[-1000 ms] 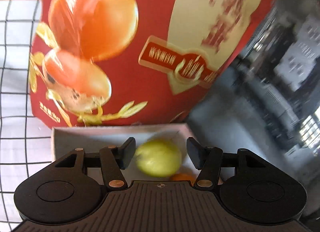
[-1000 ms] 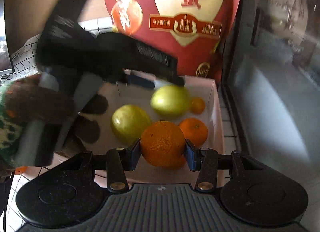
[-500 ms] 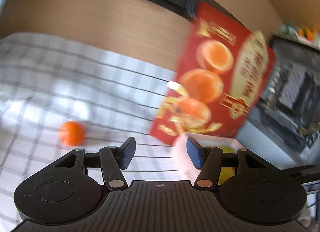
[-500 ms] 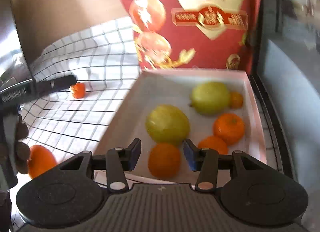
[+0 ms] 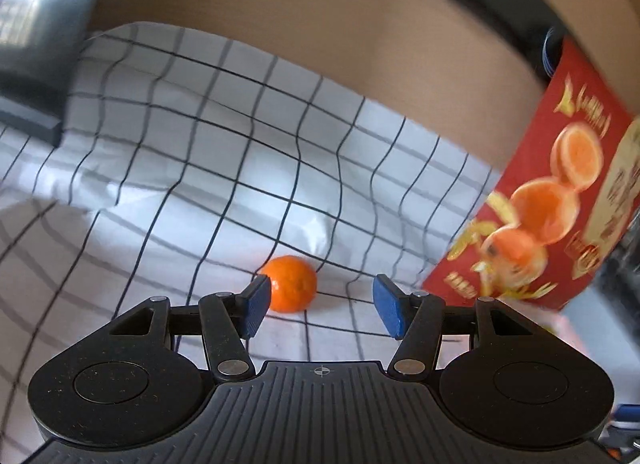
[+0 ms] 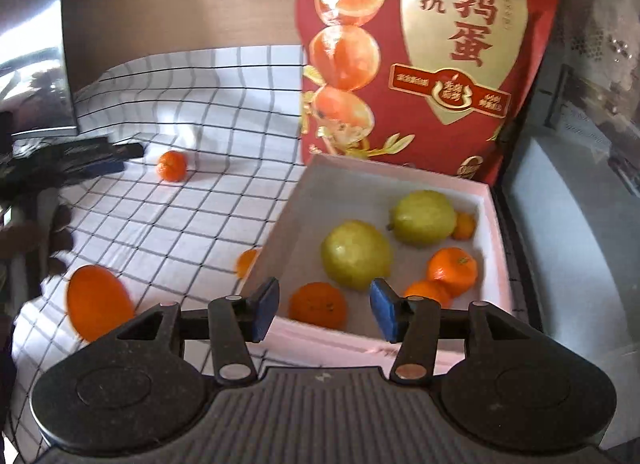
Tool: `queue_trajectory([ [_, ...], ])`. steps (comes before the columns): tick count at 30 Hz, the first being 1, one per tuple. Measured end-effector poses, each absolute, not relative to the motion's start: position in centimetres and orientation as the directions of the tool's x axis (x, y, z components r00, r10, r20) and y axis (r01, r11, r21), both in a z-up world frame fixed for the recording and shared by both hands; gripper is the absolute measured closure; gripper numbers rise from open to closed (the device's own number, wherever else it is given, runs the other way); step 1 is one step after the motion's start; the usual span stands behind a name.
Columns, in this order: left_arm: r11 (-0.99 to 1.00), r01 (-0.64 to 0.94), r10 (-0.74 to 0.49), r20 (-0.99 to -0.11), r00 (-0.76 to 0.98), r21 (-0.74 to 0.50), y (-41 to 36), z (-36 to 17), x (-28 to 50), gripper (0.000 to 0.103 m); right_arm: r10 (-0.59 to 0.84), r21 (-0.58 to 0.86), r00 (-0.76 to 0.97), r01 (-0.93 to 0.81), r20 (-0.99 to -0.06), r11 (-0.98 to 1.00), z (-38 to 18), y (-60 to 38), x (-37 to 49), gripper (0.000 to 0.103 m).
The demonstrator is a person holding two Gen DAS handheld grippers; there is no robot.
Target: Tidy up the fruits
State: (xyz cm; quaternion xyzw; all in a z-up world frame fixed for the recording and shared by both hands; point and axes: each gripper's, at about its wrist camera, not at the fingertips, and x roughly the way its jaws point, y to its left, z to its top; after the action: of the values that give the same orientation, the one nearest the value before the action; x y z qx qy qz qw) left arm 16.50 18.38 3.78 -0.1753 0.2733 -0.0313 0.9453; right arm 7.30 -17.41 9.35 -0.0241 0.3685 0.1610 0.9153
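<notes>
In the left wrist view a small orange lies on the white checked cloth. My left gripper is open, and the orange sits just beyond its left fingertip, untouched. In the right wrist view a white box holds two yellow-green fruits and several oranges. My right gripper hovers over the box's near rim with its jaws opening. An orange rests in the box below the gap, and no pad touches it.
A tall red bag stands behind the box, also in the left wrist view. More oranges lie on the cloth. A person's hand is at the left edge. A dark glass panel borders the right side.
My left gripper swung left from above the box to face the small orange on the cloth. My right gripper let go of its orange into the box and drew back and up.
</notes>
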Motion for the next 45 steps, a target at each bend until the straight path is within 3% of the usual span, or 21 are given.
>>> queue_trajectory([
  [6,0.98,-0.136,0.012,-0.645,0.764,-0.143,16.7,2.1,21.2,0.042,0.218,0.022,0.679,-0.285,-0.701,0.958,7.4,-19.6,4.3,0.05],
  [12,0.984,-0.149,0.038,-0.698,0.715,-0.099,15.3,0.3,23.3,0.041,0.169,0.001,0.685,-0.239,-0.708,0.971,5.7,-23.3,1.2,0.049],
  [15,0.984,-0.167,0.077,-0.691,0.719,-0.064,15.1,-0.2,23.6,0.052,0.132,-0.032,0.71,-0.213,-0.691,0.976,5.1,-24.7,-0.3,0.048],
  [19,0.984,-0.159,0.059,-0.689,0.723,-0.082,15.4,-0.1,23.2,0.053,0.138,-0.021,0.709,-0.211,-0.691,0.977,3.7,-26.1,-1.5,0.048],
  [23,0.991,-0.1,0.016,-0.652,0.758,-0.092,15.6,0.9,19.8,0.053,0.13,-0.035,0.721,-0.21,-0.68,0.977,2.0,-26.4,-1.9,0.047],
  [28,0.992,-0.067,-0.003,-0.563,0.827,-0.104,15.4,3.0,13.5,0.053,0.075,-0.157,0.798,-0.208,-0.598,0.965,1.4,-25.0,-2.5,0.052],
  [33,0.985,0.058,-0.131,-0.483,0.866,-0.162,13.6,6.1,7.1,0.053,0.003,-0.252,0.825,-0.176,-0.565,0.952,1.2,-23.9,-1.5,0.052],
  [38,0.961,0.185,-0.258,-0.431,0.865,-0.205,10.9,6.9,0.5,0.053,0.156,-0.122,0.799,-0.275,-0.58,0.954,2.3,-22.6,-1.9,0.052],
  [42,0.963,0.171,-0.246,-0.43,0.868,-0.206,11.2,5.7,-3.2,0.053,0.26,-0.101,0.789,-0.375,-0.557,0.922,3.9,-19.5,-1.9,0.052],
  [45,0.962,0.121,-0.213,-0.399,0.892,-0.243,12.8,4.5,-5.0,0.053,0.325,-0.078,0.76,-0.44,-0.563,0.895,5.7,-16.5,-0.3,0.059],
])
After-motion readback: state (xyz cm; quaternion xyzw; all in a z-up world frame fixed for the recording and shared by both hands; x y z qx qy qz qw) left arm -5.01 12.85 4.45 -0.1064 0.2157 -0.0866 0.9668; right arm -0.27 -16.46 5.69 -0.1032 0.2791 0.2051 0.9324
